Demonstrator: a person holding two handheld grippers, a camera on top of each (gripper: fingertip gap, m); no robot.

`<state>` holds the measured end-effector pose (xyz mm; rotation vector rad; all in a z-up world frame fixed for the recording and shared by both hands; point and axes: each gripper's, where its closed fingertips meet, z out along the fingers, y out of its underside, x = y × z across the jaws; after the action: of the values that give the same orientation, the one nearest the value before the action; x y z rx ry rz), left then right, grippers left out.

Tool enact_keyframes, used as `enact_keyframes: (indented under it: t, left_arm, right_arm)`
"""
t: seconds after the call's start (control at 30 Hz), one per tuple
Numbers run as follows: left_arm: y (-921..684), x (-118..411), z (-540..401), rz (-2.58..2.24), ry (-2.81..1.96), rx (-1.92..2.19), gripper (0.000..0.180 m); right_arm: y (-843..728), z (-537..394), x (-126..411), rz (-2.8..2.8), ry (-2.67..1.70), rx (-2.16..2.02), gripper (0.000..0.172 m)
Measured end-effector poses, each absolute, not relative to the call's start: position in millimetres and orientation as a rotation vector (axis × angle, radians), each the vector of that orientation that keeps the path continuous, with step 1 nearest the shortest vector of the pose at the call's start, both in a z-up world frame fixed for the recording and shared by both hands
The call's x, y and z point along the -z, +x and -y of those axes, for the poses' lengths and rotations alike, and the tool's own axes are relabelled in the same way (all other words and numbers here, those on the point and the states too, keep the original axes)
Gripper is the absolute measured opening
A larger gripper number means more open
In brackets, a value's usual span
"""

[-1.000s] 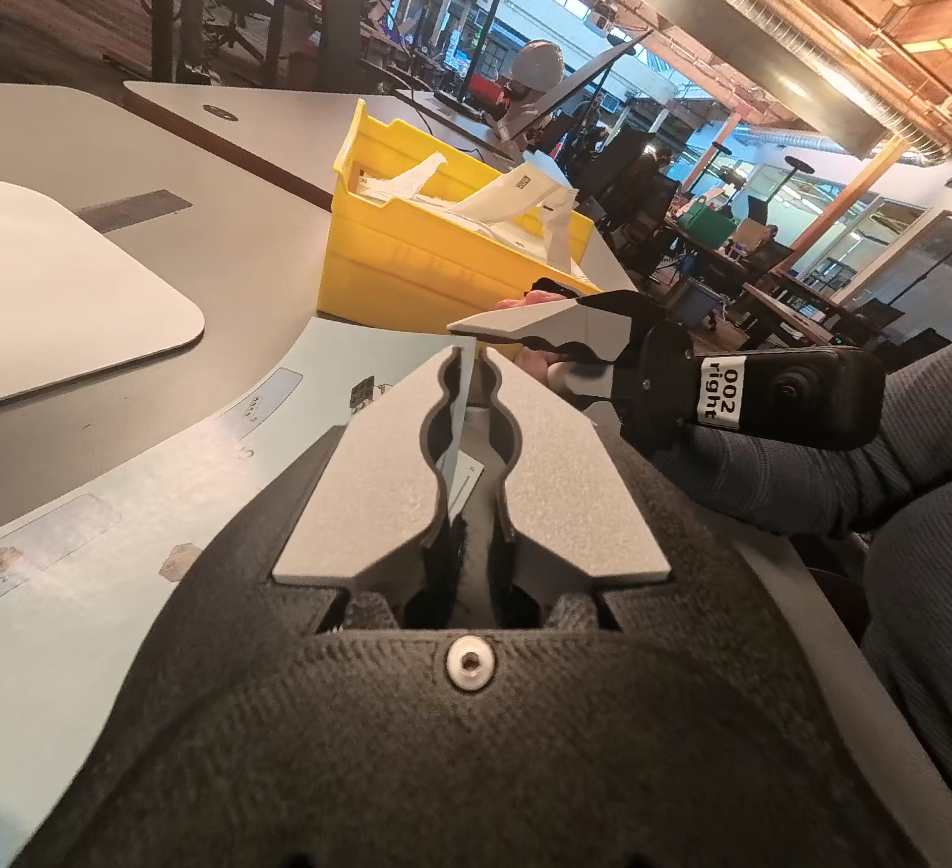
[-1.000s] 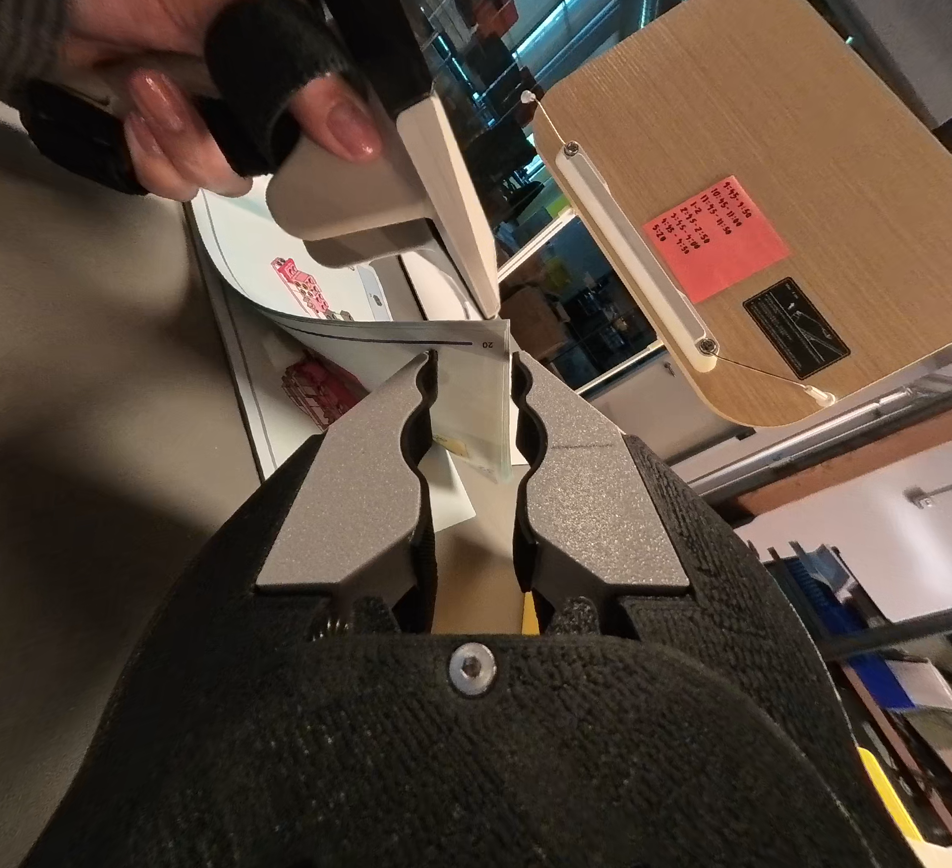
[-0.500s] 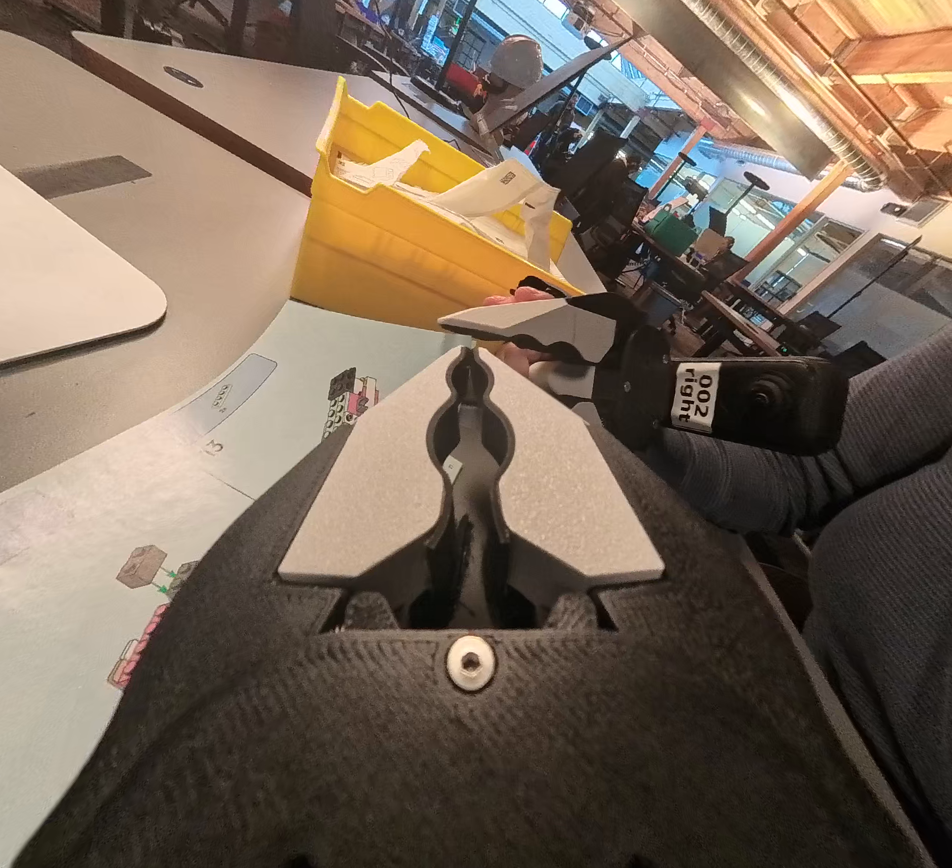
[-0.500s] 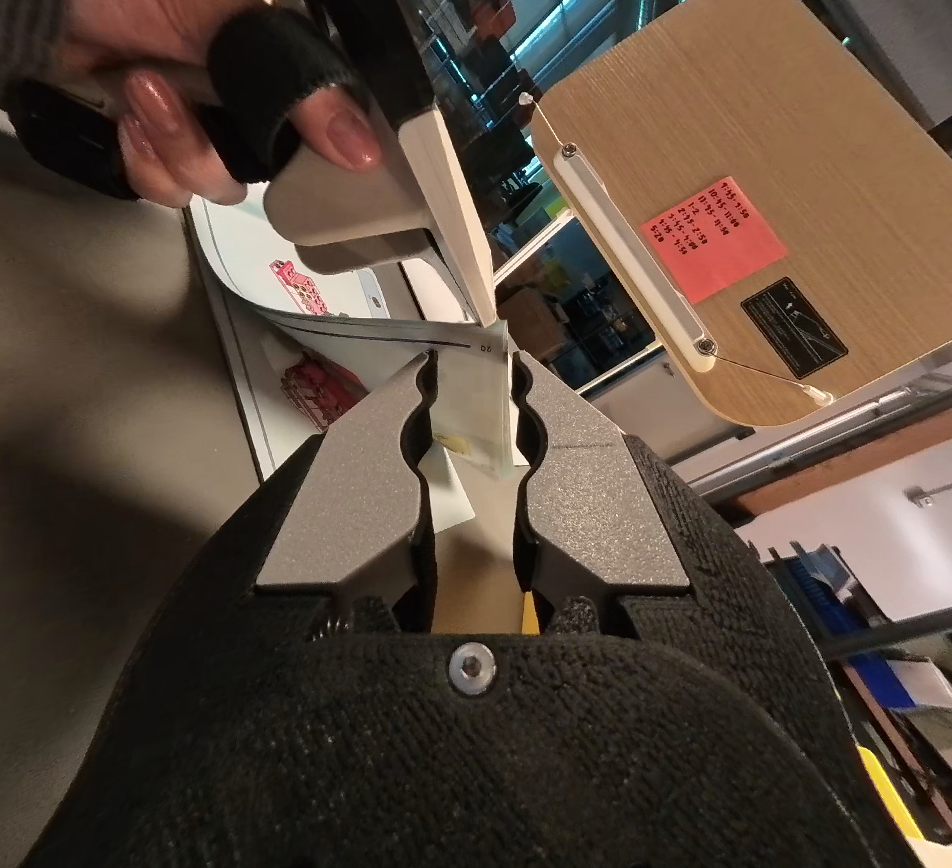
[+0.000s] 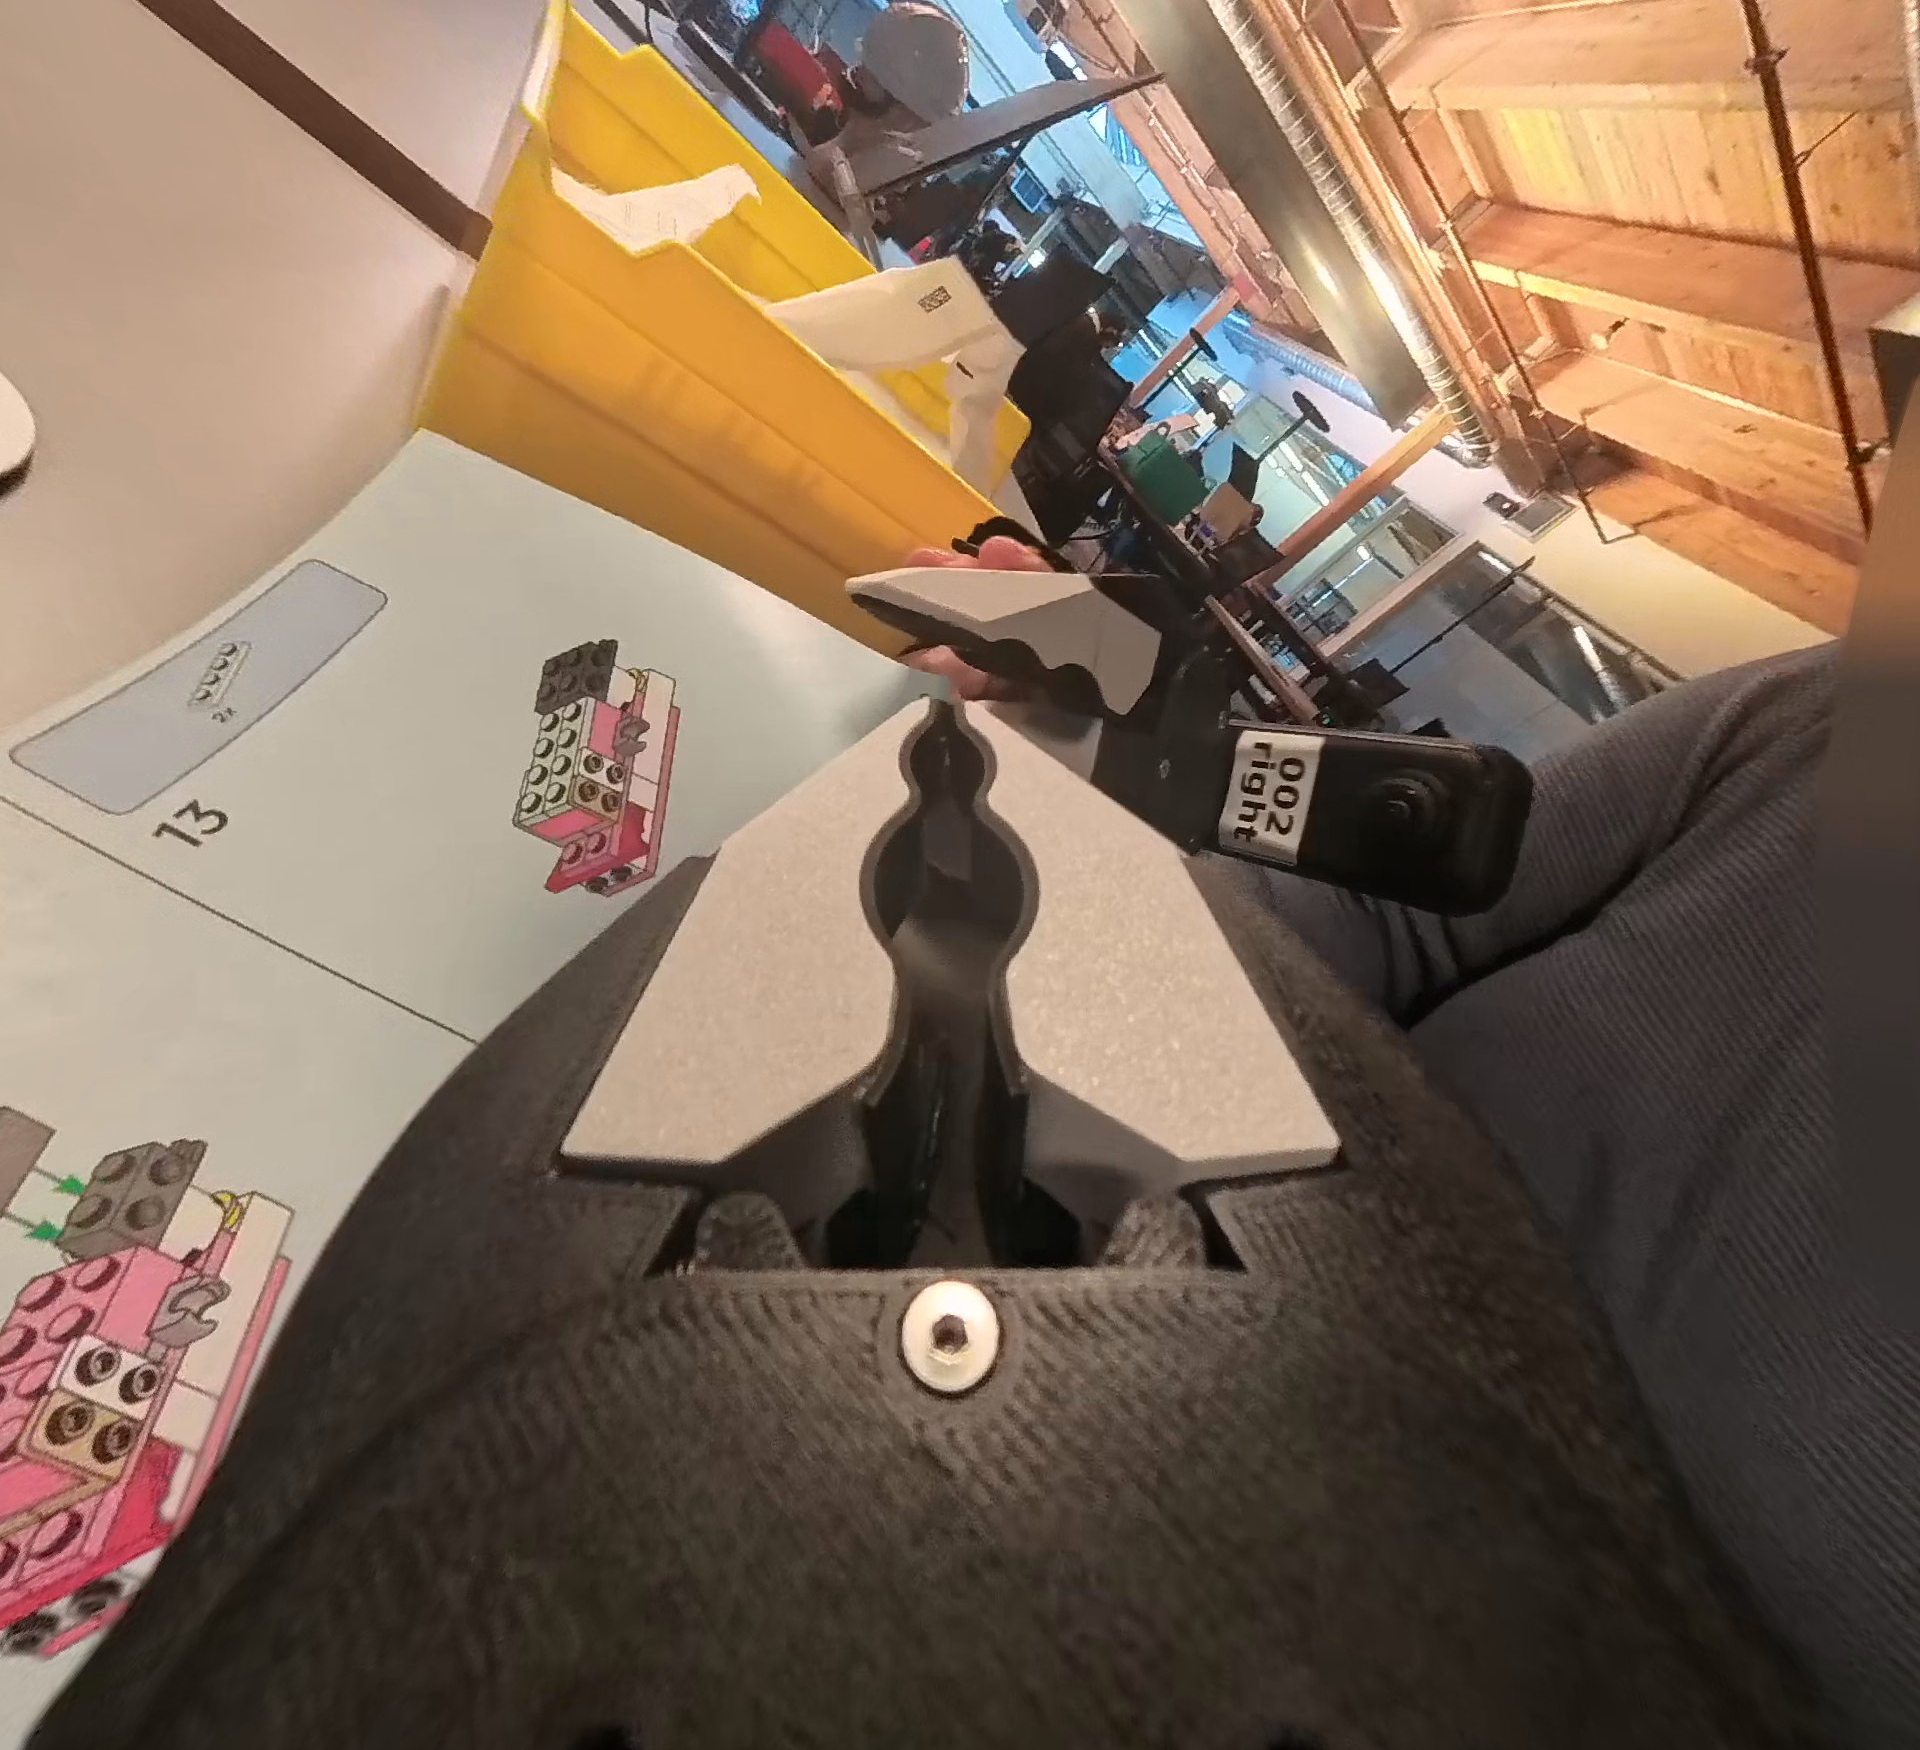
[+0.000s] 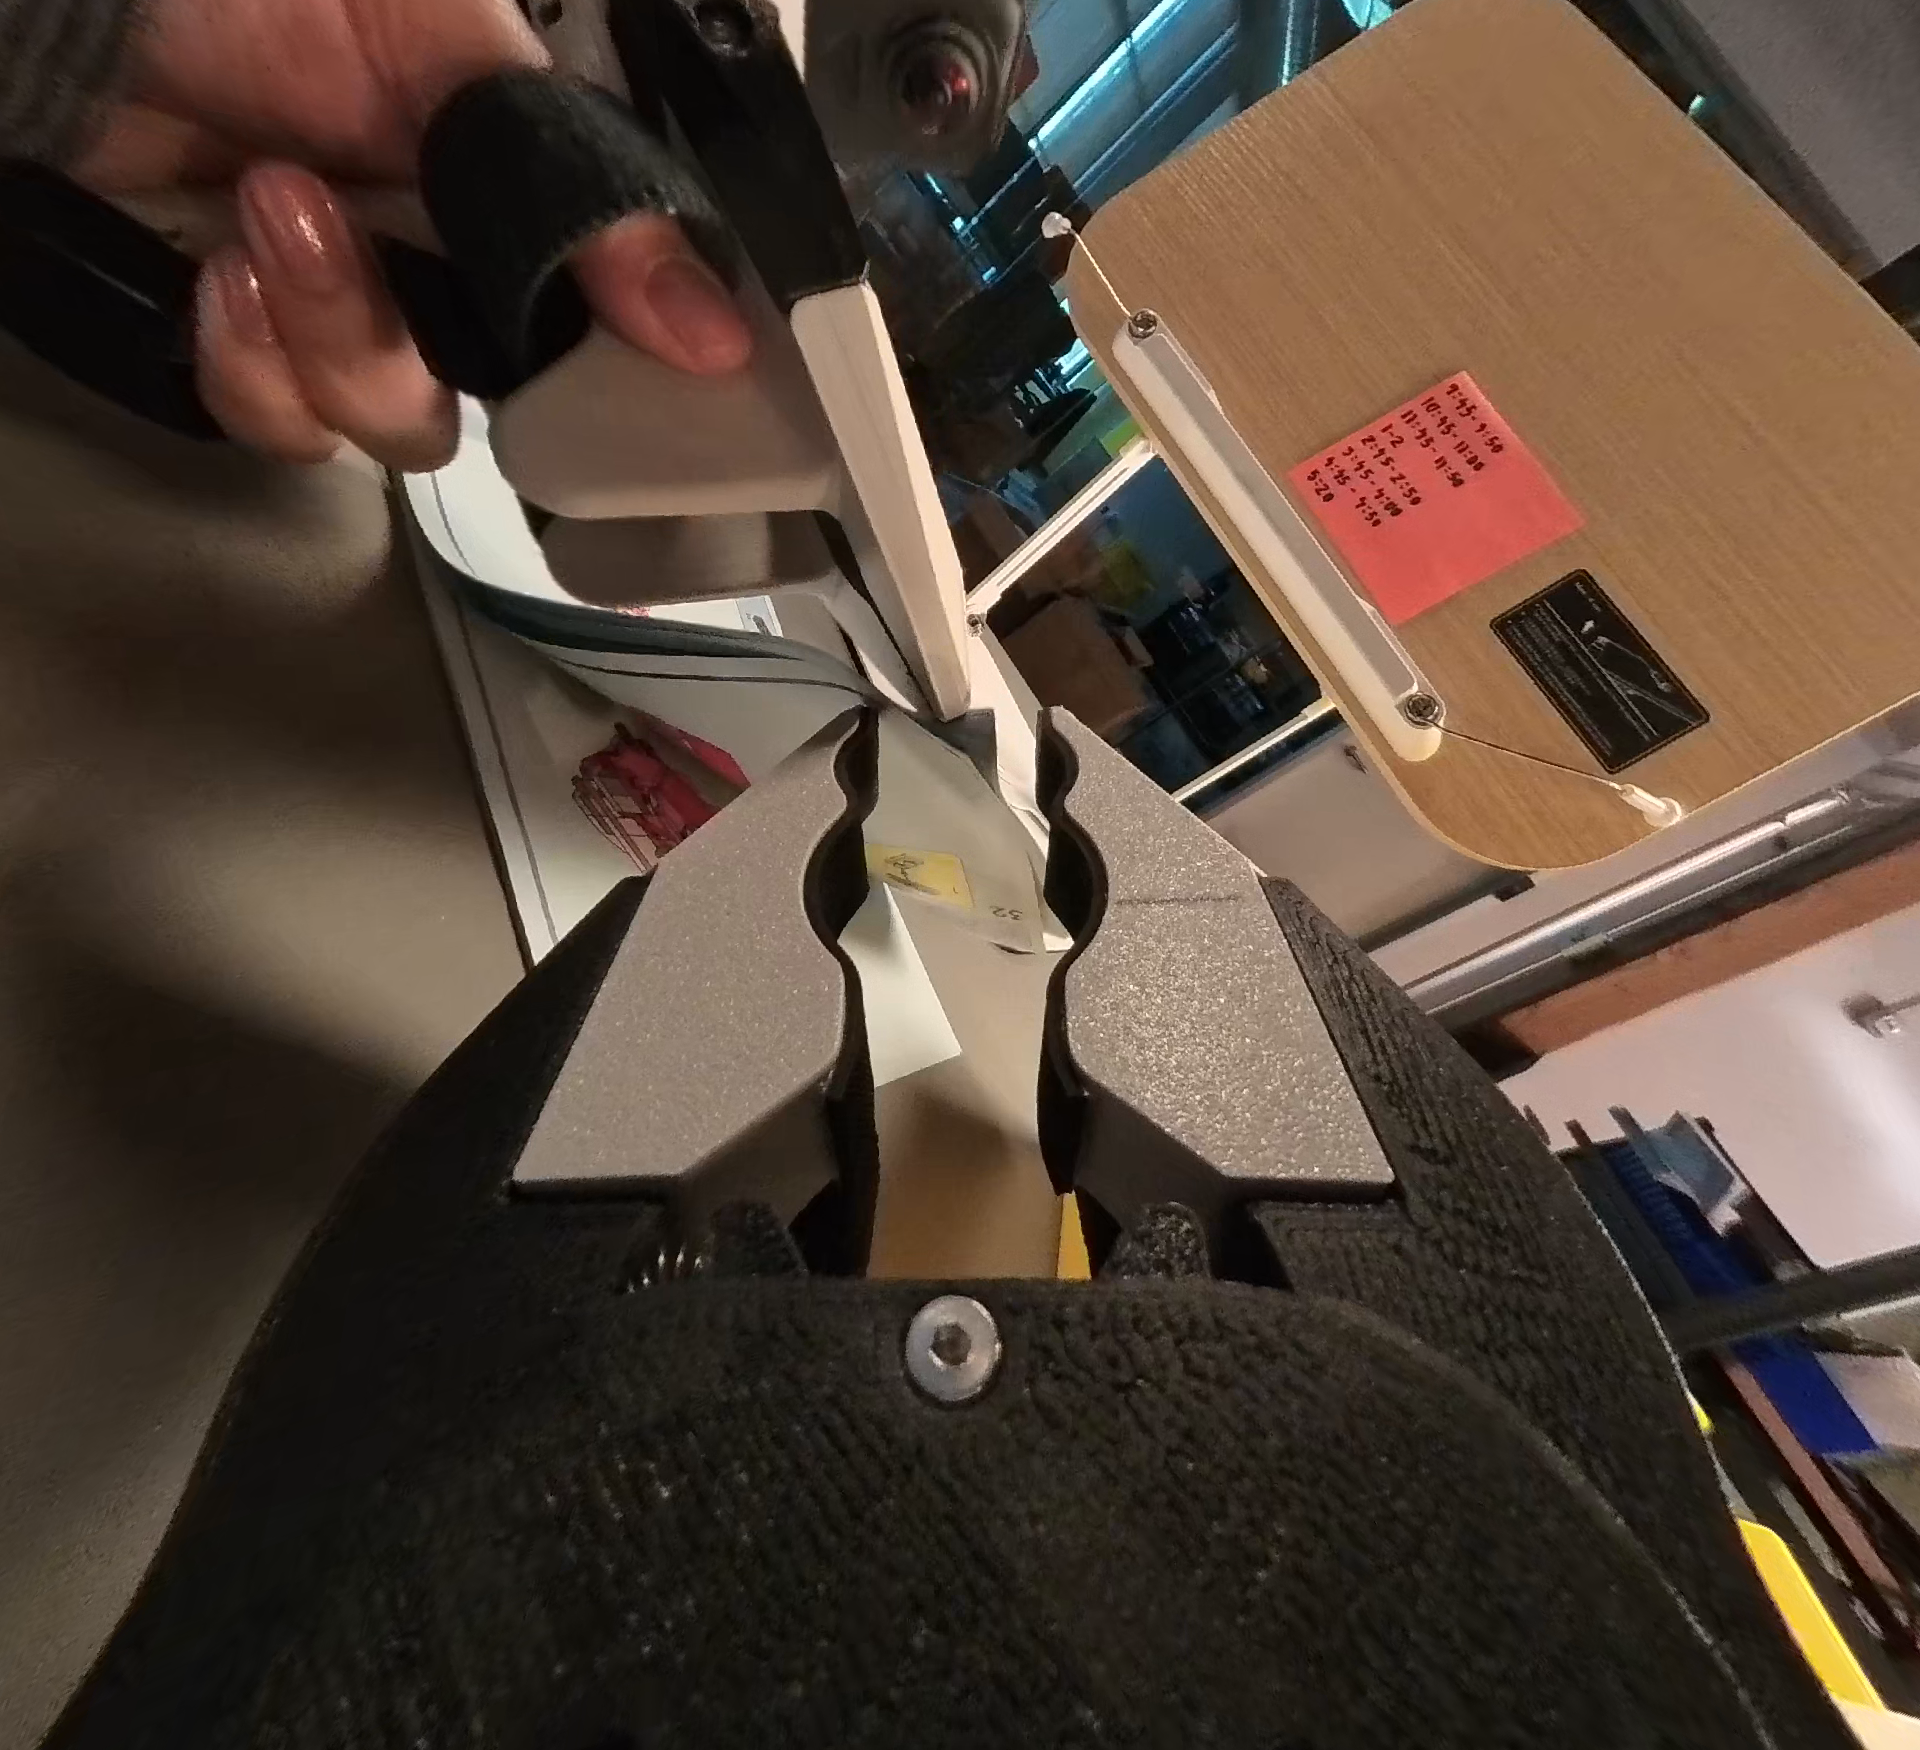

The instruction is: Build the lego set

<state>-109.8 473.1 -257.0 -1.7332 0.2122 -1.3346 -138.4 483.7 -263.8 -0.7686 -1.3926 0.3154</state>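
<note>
Left tool [image 5: 940,713] closed tip to tip, pinching the corner of one thin page [image 6: 727,661] lifted off an open instruction booklet [image 5: 312,869]. Booklet flat on the grey surface [image 5: 156,194], at 9 o'clock of that tool in the left wrist view, pale blue pages printed with pink brick models. Yellow bin [image 5: 665,370] stuffed with white paper scraps at 11 o'clock, just beyond the booklet's far edge.

Right tool [image 6: 951,734] open, fingers [image 6: 1143,921] standing apart, loose page corners lying between them with neither pad pressing. Left tool's tips directly at 12 o'clock of it, nearly touching, gripped by a hand [image 6: 312,90] at 10 o'clock. Wooden board [image 6: 1558,350] with a pink note [image 6: 1434,495] at 2 o'clock, well apart.
</note>
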Motion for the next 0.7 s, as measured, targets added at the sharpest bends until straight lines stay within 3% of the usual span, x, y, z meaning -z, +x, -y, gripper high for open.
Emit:
enact_keyframes:
  t: [0.7]
  left_arm:
    - [-106.5,257.5,-470.8,-0.078,-1.734,1.583,0.000]
  right_arm:
    - [-138.9,-483.2,264.9,1.399,-0.770,-0.319,0.031]
